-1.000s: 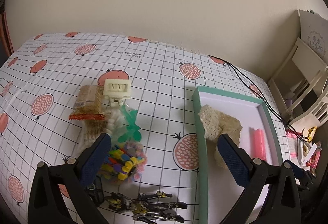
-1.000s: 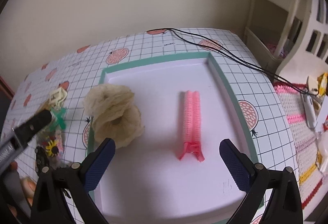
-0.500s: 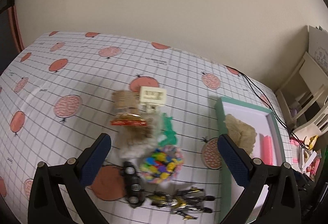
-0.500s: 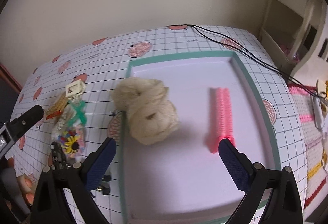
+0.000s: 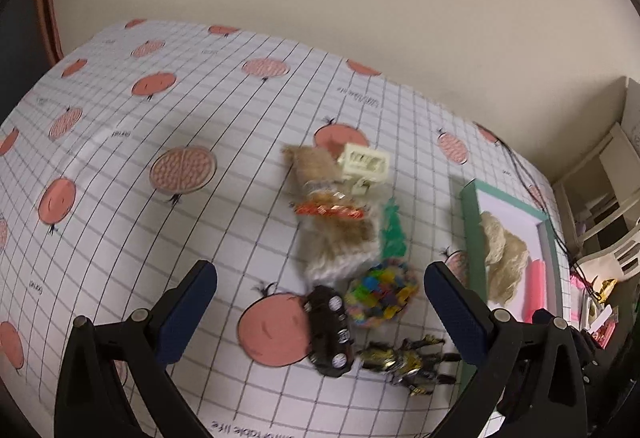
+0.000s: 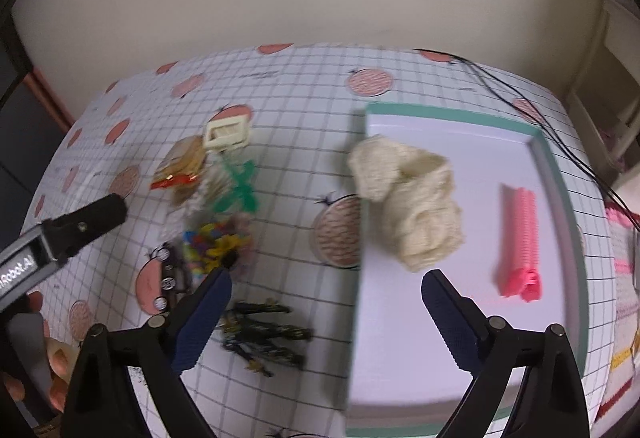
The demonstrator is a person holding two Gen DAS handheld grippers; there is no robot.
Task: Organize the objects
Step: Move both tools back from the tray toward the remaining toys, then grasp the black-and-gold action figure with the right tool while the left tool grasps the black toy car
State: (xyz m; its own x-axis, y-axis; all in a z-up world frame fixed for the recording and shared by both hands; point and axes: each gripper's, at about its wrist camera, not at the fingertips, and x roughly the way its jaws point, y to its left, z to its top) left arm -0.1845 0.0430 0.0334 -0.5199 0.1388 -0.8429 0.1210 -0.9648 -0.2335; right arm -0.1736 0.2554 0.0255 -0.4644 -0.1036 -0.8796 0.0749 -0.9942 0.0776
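Observation:
On the fruit-print tablecloth lies a pile: a snack packet [image 5: 320, 193], a cream plastic clip [image 5: 366, 163], a green plastic piece [image 5: 394, 232], a bag of coloured beads [image 5: 380, 296], a black toy car [image 5: 330, 330] and a black-gold figure [image 5: 404, 358]. My left gripper [image 5: 320, 270] hangs open above and in front of the pile, holding nothing. To the right, the green-rimmed tray [image 6: 440, 113] holds a cream knitted cloth [image 6: 412, 205] and a pink roller [image 6: 520, 238]. My right gripper [image 6: 326, 278] is open over the tray's left edge, with the figure [image 6: 260, 334] at its left finger.
A black cable [image 6: 520, 89] runs across the table behind the tray. White furniture [image 5: 608, 197] stands past the right table edge, with small items below it. The left gripper's body [image 6: 80, 226] and a hand [image 6: 56, 358] show at the left in the right wrist view.
My left gripper has pulled back and left, so the pile now sits farther ahead. My right gripper has swung left from over the tray towards the pile. Both stay open.

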